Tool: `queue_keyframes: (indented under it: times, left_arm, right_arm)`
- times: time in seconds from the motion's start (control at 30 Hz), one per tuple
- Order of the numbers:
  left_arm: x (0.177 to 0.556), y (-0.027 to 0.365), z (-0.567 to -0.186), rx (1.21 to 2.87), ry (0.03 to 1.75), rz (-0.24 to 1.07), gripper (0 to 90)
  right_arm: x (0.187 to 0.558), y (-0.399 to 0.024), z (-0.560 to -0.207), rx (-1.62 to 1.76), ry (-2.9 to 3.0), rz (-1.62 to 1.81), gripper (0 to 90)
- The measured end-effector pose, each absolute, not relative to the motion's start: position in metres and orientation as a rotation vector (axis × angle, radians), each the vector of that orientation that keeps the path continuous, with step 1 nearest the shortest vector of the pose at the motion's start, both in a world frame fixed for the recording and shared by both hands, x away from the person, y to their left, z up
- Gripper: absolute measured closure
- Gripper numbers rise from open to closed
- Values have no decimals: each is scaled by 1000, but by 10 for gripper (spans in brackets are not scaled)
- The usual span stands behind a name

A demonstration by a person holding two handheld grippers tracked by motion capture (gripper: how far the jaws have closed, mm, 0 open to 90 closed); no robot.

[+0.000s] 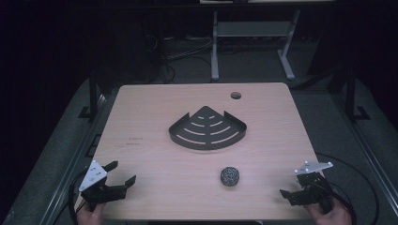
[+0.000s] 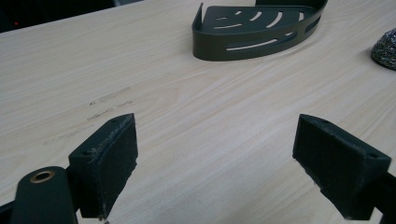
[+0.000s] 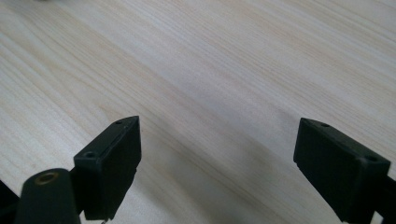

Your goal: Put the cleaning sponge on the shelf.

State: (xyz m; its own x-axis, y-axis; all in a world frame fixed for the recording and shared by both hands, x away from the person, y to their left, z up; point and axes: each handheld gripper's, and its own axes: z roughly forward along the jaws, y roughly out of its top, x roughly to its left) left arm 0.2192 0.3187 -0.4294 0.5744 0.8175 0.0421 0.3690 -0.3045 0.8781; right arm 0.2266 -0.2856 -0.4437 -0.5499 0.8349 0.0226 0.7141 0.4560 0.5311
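Observation:
A dark metal corner basket [image 1: 208, 129] with slotted floor sits near the middle of the light wooden table [image 1: 141, 108]. A grey steel-wool ball [image 1: 230, 176] lies in front of it, towards the right. My left gripper [image 1: 123, 172] rests at the front left corner, open and empty. In the left gripper view its jaws [image 2: 215, 163] stand wide apart over bare wood, with the basket [image 2: 257, 30] ahead and the ball [image 2: 385, 49] at the right edge. My right gripper [image 1: 292, 185] sits at the front right corner, open with nothing between its jaws [image 3: 217, 163].
A round cable hole [image 1: 235, 95] is cut in the table near the far edge. Beyond the table stand a white desk frame [image 1: 253, 42] and cables on a dark floor. A faint smudge [image 2: 109, 105] marks the wood.

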Motion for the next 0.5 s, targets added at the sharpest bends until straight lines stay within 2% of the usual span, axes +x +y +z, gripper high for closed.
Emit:
queue_keyframes:
  times: [0.5]
  left_arm:
    - [220, 314, -430, 1914, 944, 607, 133]
  right_arm:
    - [227, -273, -444, 1290, 2508, 730, 145]
